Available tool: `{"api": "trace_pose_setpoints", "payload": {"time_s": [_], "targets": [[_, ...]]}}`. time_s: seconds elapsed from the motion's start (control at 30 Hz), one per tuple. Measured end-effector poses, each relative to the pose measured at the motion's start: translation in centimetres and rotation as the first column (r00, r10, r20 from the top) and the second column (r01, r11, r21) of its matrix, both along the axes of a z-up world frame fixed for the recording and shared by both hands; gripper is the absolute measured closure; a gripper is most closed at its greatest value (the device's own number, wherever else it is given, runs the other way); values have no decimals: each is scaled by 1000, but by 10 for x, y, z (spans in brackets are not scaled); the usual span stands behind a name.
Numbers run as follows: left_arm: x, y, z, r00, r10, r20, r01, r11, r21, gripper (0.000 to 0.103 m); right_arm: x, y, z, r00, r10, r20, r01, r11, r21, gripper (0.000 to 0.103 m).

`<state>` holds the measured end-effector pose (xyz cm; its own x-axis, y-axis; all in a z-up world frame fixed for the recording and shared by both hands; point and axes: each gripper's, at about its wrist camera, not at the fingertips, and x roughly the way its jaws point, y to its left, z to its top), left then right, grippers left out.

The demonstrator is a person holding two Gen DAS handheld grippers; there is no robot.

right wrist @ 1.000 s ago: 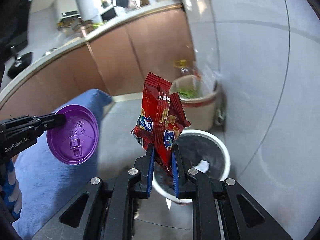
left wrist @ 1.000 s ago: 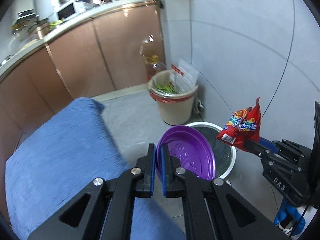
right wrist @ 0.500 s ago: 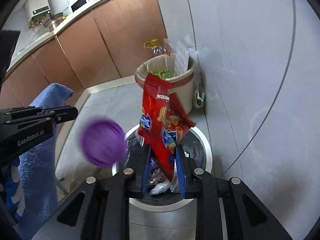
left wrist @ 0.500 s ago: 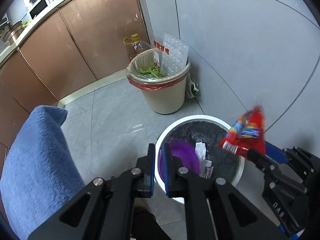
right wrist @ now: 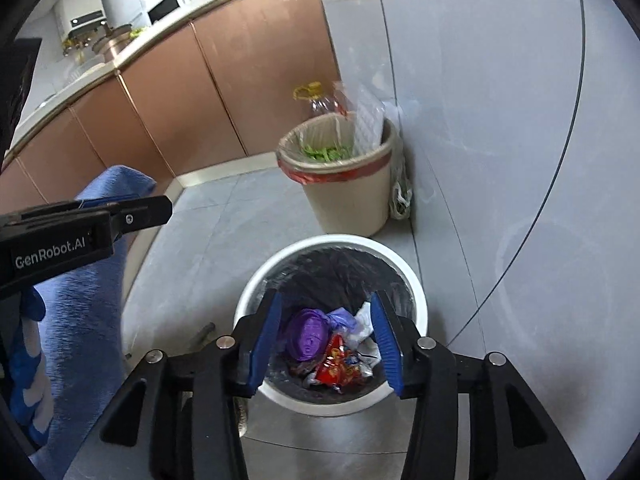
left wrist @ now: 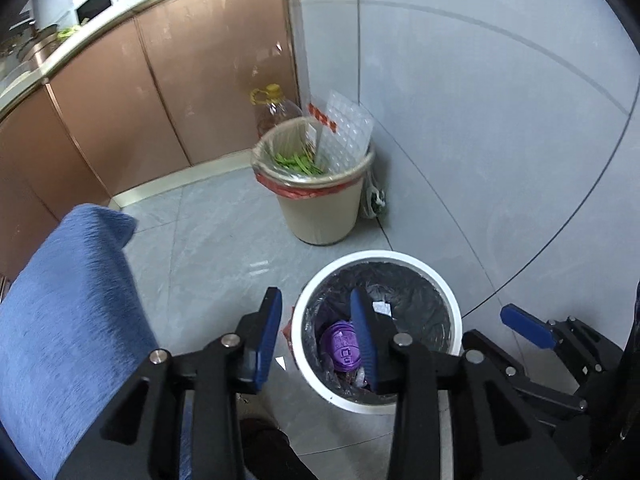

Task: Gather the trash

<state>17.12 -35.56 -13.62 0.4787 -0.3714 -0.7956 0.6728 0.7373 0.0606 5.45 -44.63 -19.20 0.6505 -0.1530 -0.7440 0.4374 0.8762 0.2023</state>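
A white trash bin (left wrist: 448, 288) with a black liner stands on the grey floor by the wall; it also shows in the right wrist view (right wrist: 332, 242). Inside lie a purple lid (left wrist: 344, 346), also in the right wrist view (right wrist: 306, 334), and a red snack wrapper (right wrist: 340, 364) among other scraps. My left gripper (left wrist: 316, 328) is open and empty above the bin's left rim. My right gripper (right wrist: 326, 334) is open and empty directly above the bin.
A beige bin (left wrist: 320, 204) with green scraps and a clear plastic tray stands behind, next to an oil bottle (left wrist: 272, 108). Brown cabinets (left wrist: 160, 92) run along the back. A blue cushioned seat (left wrist: 64, 312) is at the left. A grey tiled wall (left wrist: 480, 120) is at the right.
Both grippers opened. The purple lid and the red wrapper dropped from them into the white bin.
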Motion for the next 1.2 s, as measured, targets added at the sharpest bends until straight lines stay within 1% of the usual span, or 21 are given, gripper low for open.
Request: {"api": "trace_pose_setpoints", "payload": {"time_s": [0.07, 0.13, 0.2, 0.27, 0.37, 0.43, 0.5, 0.53, 0.57, 0.63, 0.67, 0.73, 0.87, 0.97, 1.0, 1.2], "targets": [[-8, 14, 13, 999, 23, 27, -23, 999, -25, 68, -4, 9, 14, 1000, 11, 18, -10, 1000, -19, 48], [-15, 30, 27, 998, 45, 52, -43, 998, -53, 67, -8, 20, 30, 999, 25, 42, -23, 999, -37, 46], [-24, 48, 41, 994, 74, 83, -67, 994, -85, 63, -12, 34, 46, 997, 45, 69, -41, 997, -62, 39], [-32, 64, 52, 988, 100, 114, -87, 990, -109, 61, -17, 48, 62, 994, 60, 90, -52, 995, -89, 29], [-48, 95, 72, 976, 145, 164, -122, 982, -145, 61, -24, 72, 85, 988, 90, 123, -74, 989, -130, 22], [-56, 112, 82, 966, 172, 194, -143, 977, -156, 60, -29, 87, 99, 984, 110, 139, -89, 984, -154, 18], [-66, 132, 94, 952, 204, 227, -166, 971, -174, 54, -35, 104, 112, 979, 131, 155, -102, 978, -182, 15], [-70, 141, 98, 947, 216, 237, -175, 968, -181, 51, -38, 110, 117, 977, 139, 159, -108, 975, -192, 12], [-76, 150, 102, 942, 227, 248, -183, 965, -188, 51, -40, 117, 122, 975, 147, 164, -113, 973, -203, 10], [-84, 164, 108, 933, 241, 267, -192, 961, -197, 49, -46, 132, 131, 972, 162, 173, -122, 968, -221, 8], [-87, 172, 111, 928, 251, 277, -200, 959, -199, 46, -49, 139, 134, 970, 169, 175, -127, 965, -229, 7], [-97, 191, 116, 914, 278, 295, -221, 952, -214, 43, -57, 153, 141, 966, 187, 176, -140, 958, -248, 3], [-112, 222, 121, 891, 333, 308, -266, 934, -238, 42, -72, 176, 151, 958, 218, 187, -161, 947, -279, 0], [-121, 238, 126, 873, 369, 317, -295, 920, -258, 42, -81, 190, 157, 951, 238, 198, -173, 938, -300, 0], [-126, 246, 129, 863, 387, 324, -308, 913, -268, 42, -84, 193, 159, 948, 244, 203, -175, 936, -305, 0], [-152, 269, 138, 829, 433, 353, -341, 893, -294, 41, -101, 209, 173, 933, 274, 234, -188, 925, -331, 0]]}}
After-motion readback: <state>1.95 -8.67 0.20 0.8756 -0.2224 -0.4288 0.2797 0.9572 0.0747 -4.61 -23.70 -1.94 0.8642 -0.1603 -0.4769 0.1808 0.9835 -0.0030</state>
